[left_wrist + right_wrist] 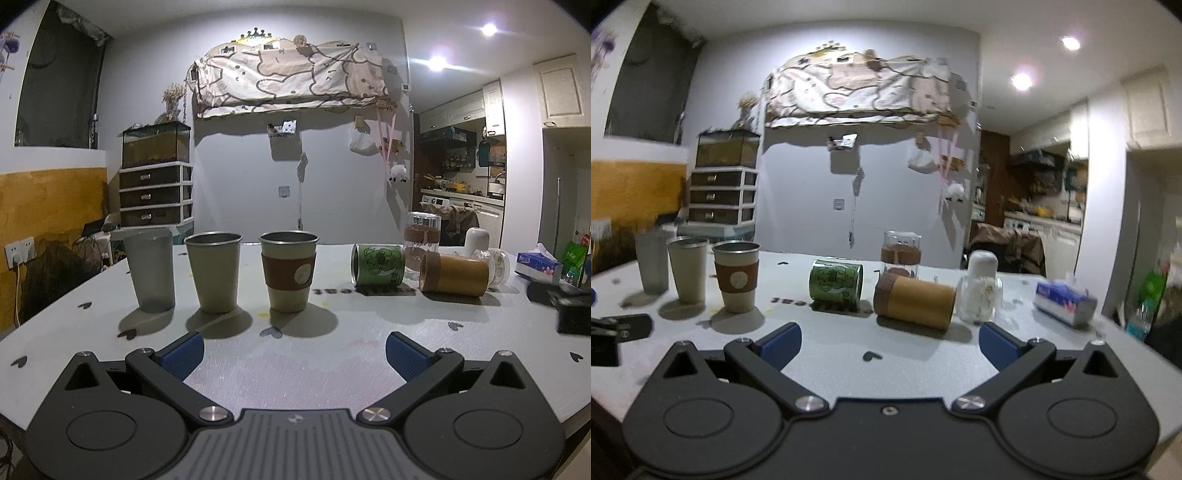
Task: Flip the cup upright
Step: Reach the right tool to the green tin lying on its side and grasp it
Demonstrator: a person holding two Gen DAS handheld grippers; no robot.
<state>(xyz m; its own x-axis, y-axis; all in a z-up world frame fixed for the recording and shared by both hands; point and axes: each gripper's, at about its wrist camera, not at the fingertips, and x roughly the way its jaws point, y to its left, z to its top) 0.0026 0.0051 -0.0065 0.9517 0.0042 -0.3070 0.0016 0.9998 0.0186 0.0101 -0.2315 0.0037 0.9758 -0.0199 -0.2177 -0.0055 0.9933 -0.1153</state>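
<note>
A green printed cup (377, 265) lies on its side on the white table (295, 369), also in the right wrist view (836, 283). A brown bamboo-like cup (455, 273) lies on its side to its right, also in the right wrist view (915, 301). Three cups stand upright at left: a grey translucent one (150, 270), a plain metal-rimmed one (214, 272) and one with a brown sleeve (289, 270). My left gripper (294, 353) is open and empty, short of the upright cups. My right gripper (890, 347) is open and empty, short of the lying cups.
A glass cup with a brown band (900, 253) stands behind the lying cups. A clear glass cup (979, 298) and a white cylinder (982, 263) sit at right. A tissue box (1063, 300) lies far right. The left gripper's black body (617, 332) shows at the left edge.
</note>
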